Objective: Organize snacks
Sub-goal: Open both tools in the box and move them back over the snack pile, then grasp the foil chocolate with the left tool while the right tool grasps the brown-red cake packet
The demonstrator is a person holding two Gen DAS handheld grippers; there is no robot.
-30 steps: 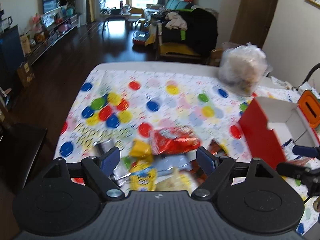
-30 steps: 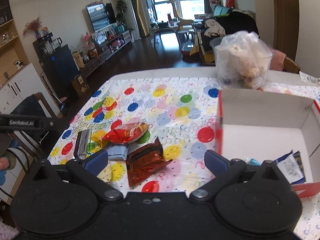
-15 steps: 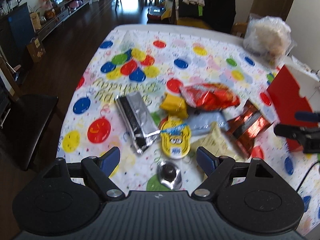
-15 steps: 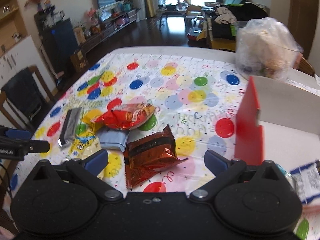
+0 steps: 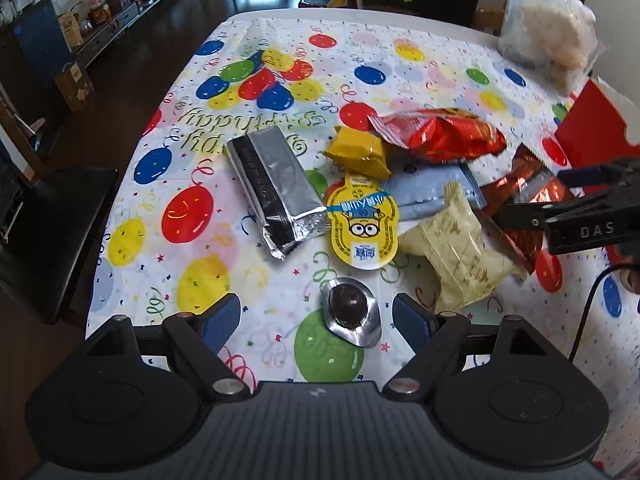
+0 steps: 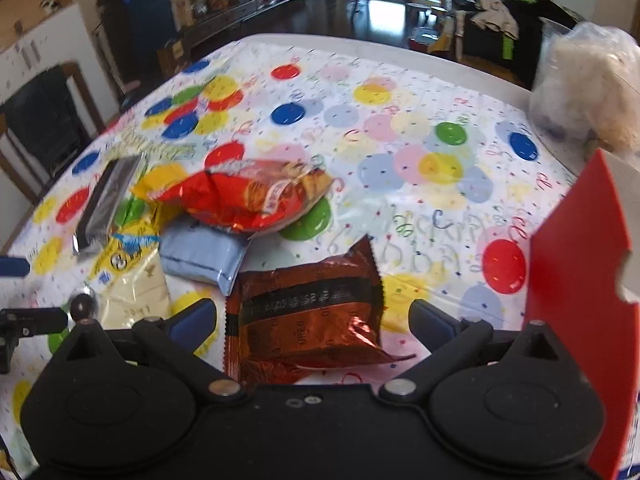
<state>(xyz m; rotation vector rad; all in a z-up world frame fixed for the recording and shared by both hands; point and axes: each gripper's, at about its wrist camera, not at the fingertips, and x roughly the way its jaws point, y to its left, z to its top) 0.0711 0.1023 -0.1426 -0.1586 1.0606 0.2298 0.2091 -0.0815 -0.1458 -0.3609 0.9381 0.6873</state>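
The red-sided cardboard box [image 6: 576, 280] is standing at the table's right edge — its inside is hidden here. Snack packets are lying clustered on the balloon-print tablecloth [image 5: 248, 76]. The left gripper [image 5: 316, 318] is hovering wide open around a foil-cupped chocolate [image 5: 350, 308], gripping nothing. The right gripper [image 6: 312, 316] is spreading wide over a brown Oreo packet [image 6: 308, 308] — empty too.

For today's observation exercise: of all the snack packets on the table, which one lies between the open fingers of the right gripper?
The copper-brown foil packet with a black band. It lies between the right gripper's open fingers; every other snack lies farther off to its left.
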